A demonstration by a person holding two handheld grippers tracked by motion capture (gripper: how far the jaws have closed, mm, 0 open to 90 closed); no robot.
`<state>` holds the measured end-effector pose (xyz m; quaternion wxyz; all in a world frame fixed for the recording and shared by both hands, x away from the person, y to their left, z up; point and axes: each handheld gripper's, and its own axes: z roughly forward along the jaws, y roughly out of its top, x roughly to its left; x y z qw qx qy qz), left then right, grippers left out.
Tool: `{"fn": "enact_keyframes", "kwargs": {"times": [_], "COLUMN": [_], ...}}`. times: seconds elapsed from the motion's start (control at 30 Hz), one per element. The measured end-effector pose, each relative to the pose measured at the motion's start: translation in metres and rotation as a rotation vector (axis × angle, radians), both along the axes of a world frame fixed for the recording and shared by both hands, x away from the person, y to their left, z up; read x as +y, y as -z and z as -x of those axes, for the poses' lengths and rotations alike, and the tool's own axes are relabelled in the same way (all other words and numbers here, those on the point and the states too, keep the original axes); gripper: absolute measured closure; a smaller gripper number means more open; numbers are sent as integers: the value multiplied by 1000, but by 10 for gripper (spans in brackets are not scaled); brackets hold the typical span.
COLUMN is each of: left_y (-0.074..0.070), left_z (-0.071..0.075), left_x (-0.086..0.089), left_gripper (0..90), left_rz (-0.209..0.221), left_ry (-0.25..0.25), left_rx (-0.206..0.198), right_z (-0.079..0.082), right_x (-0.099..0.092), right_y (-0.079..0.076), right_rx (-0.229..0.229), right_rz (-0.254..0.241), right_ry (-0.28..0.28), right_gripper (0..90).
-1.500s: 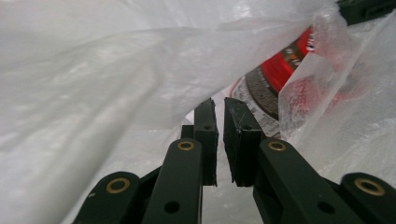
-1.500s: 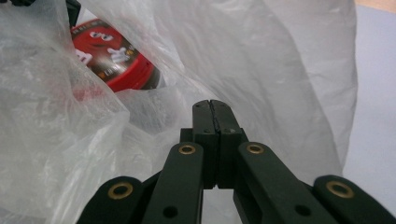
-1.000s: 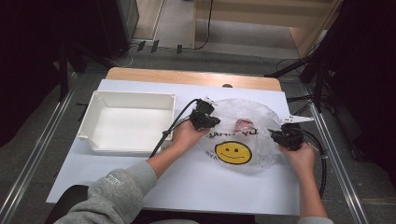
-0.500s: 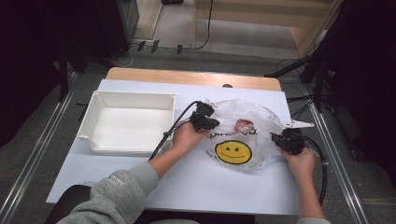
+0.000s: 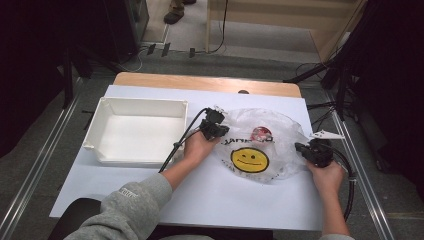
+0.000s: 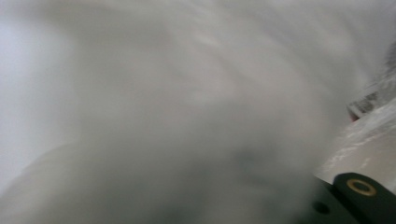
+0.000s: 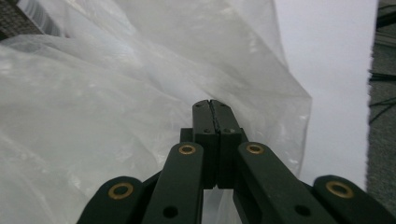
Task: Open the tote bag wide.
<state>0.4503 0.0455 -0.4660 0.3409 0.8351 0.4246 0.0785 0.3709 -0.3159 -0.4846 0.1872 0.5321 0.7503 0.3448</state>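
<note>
The plastic bag [image 5: 260, 145] is spread flat on the table [image 5: 210, 200], beside the white tray [image 5: 137, 132]. It is pinched at opposite edges by the left gripper [image 5: 216, 129] and right gripper [image 5: 311, 150], both 2 clamped on film, so it is kept taut.

Table [image 5: 210, 200] – white sheet over wood; white tray [image 5: 137, 132] left, plastic bag [image 5: 260, 145] right.

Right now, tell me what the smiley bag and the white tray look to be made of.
Smiley bag: thin clear plastic film, glossy; it crinkles, shines, and a red item shows through it. The printed yellow face looks like ink.
White tray: probably rigid plastic, smooth and matte; straight walls and an even white surface, though coated metal cannot be ruled out.
</note>
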Motion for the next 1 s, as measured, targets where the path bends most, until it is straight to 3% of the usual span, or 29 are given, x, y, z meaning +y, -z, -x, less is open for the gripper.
{"fn": "enact_keyframes", "kwargs": {"times": [0.43, 0.53, 0.77, 1.0], "left_y": [1, 1, 1, 0], "left_z": [3, 3, -1, -1], "left_x": [2, 1, 4, 3], "left_gripper": [894, 900, 900, 900], "left_rz": [4, -2, 8, -16], "left_ry": [-30, -32, -78, -94], "left_rx": [-8, -10, 4, -18], "right_z": [17, 21, 21, 22], "right_x": [-20, -25, -28, -36], "right_y": [1, 4, 3, 3], "right_rx": [6, -19, -5, 4], "right_rz": [-10, -28, -25, -32], "right_ry": [68, 69, 96, 107], "right_gripper": [900, 900, 900, 900]}}
